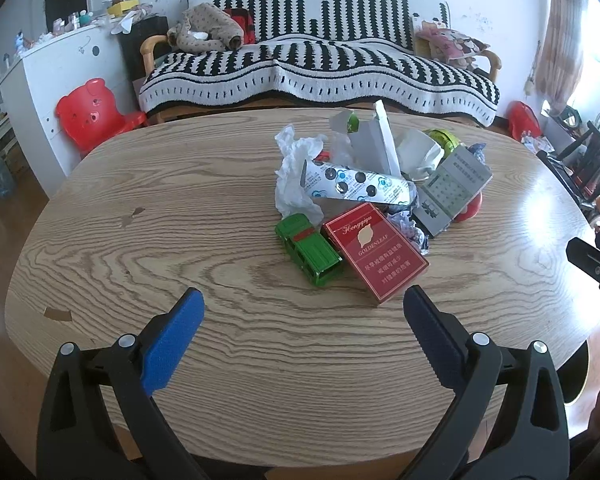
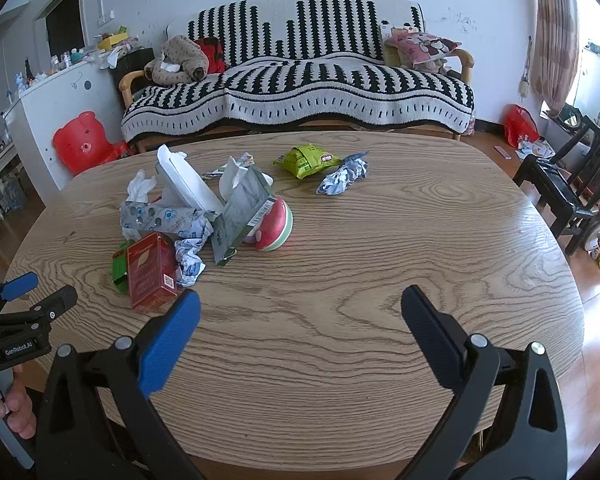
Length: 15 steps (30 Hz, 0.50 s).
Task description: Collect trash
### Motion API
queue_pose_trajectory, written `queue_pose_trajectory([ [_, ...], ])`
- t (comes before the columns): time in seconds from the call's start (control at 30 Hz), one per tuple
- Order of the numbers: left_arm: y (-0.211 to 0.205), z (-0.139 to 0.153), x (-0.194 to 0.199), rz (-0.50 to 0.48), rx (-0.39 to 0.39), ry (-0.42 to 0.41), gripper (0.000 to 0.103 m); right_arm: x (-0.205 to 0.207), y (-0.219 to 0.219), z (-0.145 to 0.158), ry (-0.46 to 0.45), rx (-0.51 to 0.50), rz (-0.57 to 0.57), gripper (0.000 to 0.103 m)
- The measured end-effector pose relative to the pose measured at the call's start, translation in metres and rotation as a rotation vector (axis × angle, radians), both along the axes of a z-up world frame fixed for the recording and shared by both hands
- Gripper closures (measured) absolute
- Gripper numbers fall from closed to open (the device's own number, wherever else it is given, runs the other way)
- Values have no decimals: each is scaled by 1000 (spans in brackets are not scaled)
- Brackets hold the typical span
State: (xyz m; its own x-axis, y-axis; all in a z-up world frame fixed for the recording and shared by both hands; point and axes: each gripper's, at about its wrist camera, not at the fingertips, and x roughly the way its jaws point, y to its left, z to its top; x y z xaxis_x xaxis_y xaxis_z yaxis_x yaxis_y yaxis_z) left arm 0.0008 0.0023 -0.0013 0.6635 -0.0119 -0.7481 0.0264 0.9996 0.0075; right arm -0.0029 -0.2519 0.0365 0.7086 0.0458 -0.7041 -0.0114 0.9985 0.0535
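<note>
the trash pile (image 1: 380,184) lies just ahead of the left gripper (image 1: 303,304) and ahead-left of the right gripper (image 2: 300,304), both spread wide and empty; a careless grab could take the green toy truck (image 1: 310,250) touching the red cigarette pack (image 1: 376,252).

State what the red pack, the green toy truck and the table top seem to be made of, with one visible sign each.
Red pack: printed card, probably; crisp folded edges.
Green toy truck: glossy painted metal or plastic; unclear which.
Table top: wood-grain veneer or laminate; a chipped patch shows at its edge.

Left tongs (image 1: 303,298) spread wide, right tongs (image 2: 300,298) likewise
</note>
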Motion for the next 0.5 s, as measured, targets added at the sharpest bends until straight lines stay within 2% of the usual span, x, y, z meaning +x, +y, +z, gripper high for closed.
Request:
queue_pose_trajectory([
  [0.5, 0, -1, 1, 0, -1, 0, 6, 0, 0, 0, 1, -6, -1, 6],
])
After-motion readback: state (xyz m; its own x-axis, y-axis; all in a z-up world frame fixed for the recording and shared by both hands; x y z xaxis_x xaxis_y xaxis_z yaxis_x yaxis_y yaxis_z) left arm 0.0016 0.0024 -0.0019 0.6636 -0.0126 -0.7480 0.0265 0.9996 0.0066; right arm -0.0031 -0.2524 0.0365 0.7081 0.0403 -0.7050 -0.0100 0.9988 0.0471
